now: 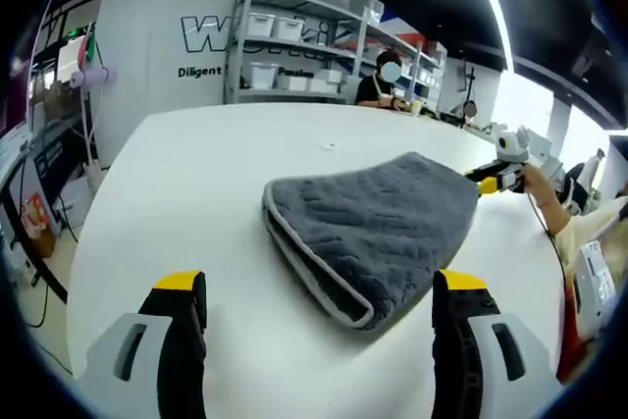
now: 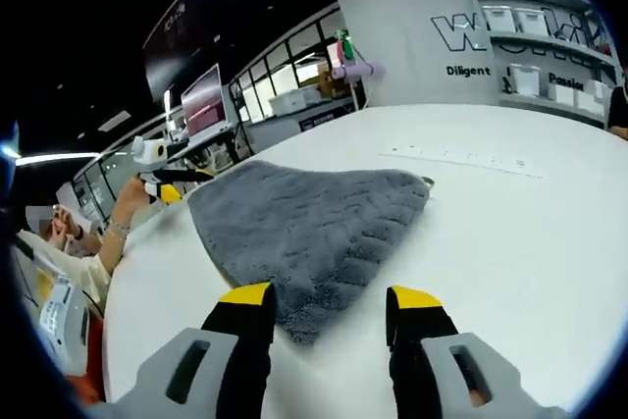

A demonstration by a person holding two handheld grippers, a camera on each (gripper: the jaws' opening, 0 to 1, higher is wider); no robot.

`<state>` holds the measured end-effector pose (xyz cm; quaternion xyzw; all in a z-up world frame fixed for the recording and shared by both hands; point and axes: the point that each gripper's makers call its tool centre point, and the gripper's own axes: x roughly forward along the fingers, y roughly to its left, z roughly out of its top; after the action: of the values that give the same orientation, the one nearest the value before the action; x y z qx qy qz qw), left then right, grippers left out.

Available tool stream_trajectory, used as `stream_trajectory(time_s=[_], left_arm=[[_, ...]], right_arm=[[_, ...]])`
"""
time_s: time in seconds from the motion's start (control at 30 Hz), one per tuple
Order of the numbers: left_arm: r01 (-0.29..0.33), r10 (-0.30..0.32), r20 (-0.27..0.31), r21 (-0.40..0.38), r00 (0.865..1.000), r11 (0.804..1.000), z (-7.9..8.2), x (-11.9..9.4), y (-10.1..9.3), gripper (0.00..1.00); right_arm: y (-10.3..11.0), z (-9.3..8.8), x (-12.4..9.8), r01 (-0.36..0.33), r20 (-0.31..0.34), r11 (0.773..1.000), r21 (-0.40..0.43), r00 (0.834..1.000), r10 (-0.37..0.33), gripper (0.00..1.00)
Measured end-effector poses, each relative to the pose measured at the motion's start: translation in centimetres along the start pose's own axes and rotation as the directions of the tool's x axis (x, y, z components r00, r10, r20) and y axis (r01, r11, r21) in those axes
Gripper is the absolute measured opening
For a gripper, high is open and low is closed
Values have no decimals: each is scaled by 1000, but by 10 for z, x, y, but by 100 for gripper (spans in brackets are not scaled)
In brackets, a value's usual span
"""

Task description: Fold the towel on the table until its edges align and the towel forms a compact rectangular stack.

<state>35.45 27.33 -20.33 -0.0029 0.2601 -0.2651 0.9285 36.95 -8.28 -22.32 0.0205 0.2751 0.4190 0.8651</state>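
both yellow-tipped jaws of my left claw [image 1: 319, 306] rise from the bottom of the left gripper view, spread wide with nothing between them, hovering over the white desk [image 1: 177, 183]. just beyond them lies the grey towel [image 1: 378, 228], centre frame, already doubled over: its folded edge with pale trim faces me at lower centre, and its layers spread back toward the upper right.

in the right gripper view my right claw [image 2: 324, 326] is also wide and empty, its jaws at the bottom, straddling the towel's [image 2: 304, 228] nearest corner. at the left of that frame my left claw [image 2: 162, 183] sits at the towel's far edge.

the towel looks half folded, i judge, and its outline is still rounded rather than square. to do the next fold well, i'd pinch both layers together at matching corners, lift only enough to clear the desk, carry them over evenly so the trims meet, then press flat. grabbing one layer alone would skew the stack.
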Motion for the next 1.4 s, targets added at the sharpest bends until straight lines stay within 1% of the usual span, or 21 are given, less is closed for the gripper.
stream_trajectory(time_s=[0.17,0.27,0.43,0.67,0.9,1.03,1.13,1.3,1.4], left_arm=[[0,0,-1,-1,1000,1000,1,0,1,94],[2,-2,-3,1,1000,1000,0,0,2,94],[4,-4,-8,4,1000,1000,1,1,3,94],[3,-3,-5,4,1000,1000,2,0,4,94],[6,-6,-13,6,1000,1000,-1,1,1,94],[9,-9,-22,12,1000,1000,-3,1,-1,94],[9,-9,-27,18,1000,1000,-4,1,-2,94],[10,-9,-27,18,1000,1000,-5,1,-3,94],[10,-9,-27,17,1000,1000,-4,0,-2,94]], right_arm=[[4,-9,5,-29,-36,1000,11,999,29,34],[8,-12,7,-52,-52,998,21,997,54,25],[8,-9,8,-71,-34,997,18,997,72,15],[9,-6,5,-76,-26,997,-2,997,76,10],[-2,-2,-6,-51,-15,999,-16,999,50,9],[-14,1,-15,-13,2,1000,-22,1000,13,9],[-28,1,-21,31,3,999,-30,1000,-31,9],[-42,2,-32,62,11,998,-17,998,-62,9],[-51,0,-37,94,6,995,-29,996,-94,9]])
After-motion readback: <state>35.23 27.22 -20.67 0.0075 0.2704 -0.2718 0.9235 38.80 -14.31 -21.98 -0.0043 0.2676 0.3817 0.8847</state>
